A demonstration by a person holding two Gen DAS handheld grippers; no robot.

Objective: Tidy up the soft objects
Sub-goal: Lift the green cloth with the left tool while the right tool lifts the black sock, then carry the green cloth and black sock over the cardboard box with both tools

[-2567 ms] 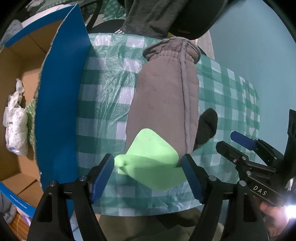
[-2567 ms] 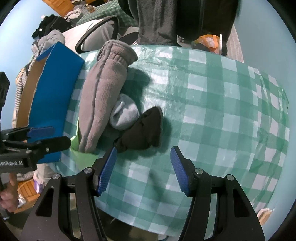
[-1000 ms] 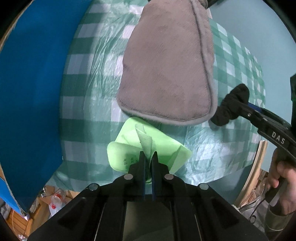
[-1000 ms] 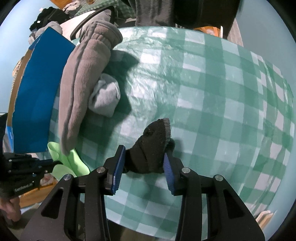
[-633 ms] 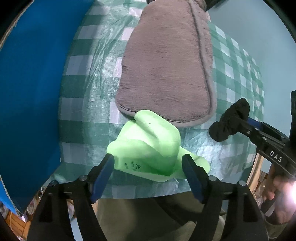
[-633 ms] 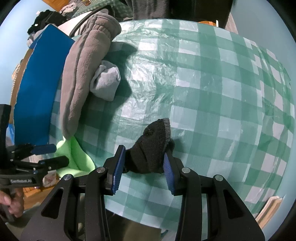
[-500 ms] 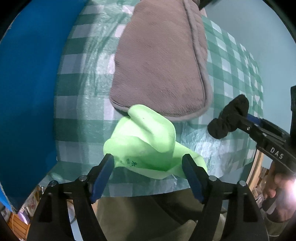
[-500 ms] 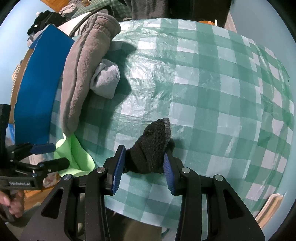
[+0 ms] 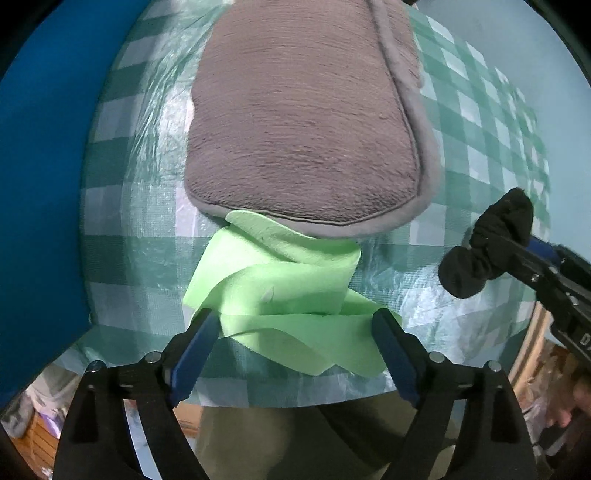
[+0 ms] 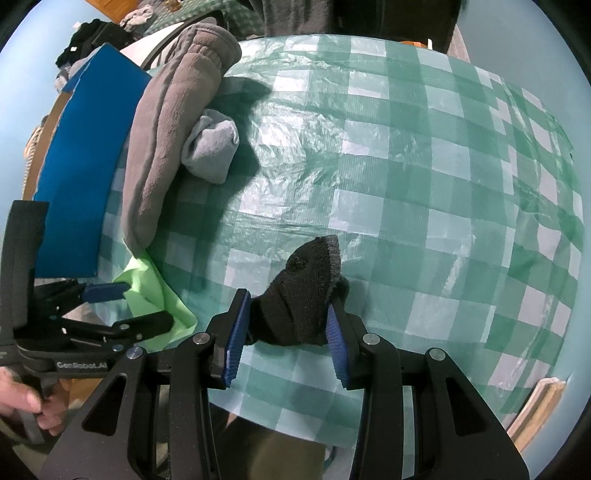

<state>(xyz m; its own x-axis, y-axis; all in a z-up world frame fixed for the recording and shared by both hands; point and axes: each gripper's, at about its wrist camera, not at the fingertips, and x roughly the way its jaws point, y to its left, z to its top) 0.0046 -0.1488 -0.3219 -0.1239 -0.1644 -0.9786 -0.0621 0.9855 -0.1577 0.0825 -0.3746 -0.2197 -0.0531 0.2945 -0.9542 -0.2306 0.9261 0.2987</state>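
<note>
A light green cloth (image 9: 288, 291) lies crumpled at the near edge of the green checked table (image 9: 140, 177), its far end tucked under a big grey fleece mitt (image 9: 303, 122). My left gripper (image 9: 295, 332) is open, its blue pads on either side of the cloth. My right gripper (image 10: 286, 325) is shut on a black sock (image 10: 303, 295) and holds it over the table; the sock also shows in the left wrist view (image 9: 487, 251). A small grey sock (image 10: 212, 147) lies beside the mitt (image 10: 173, 122). The green cloth (image 10: 155, 295) and left gripper (image 10: 122, 306) show at left.
A cardboard box with a blue flap (image 9: 40, 177) stands along the table's left side; the flap also shows in the right wrist view (image 10: 85, 173). The table edge runs just below both grippers. A person in dark clothes stands behind the table (image 10: 351, 18).
My left gripper was shut on the green cloth a second ago and has opened; the cloth now lies spread between its pads. My right gripper still holds the black sock, barely moved.
</note>
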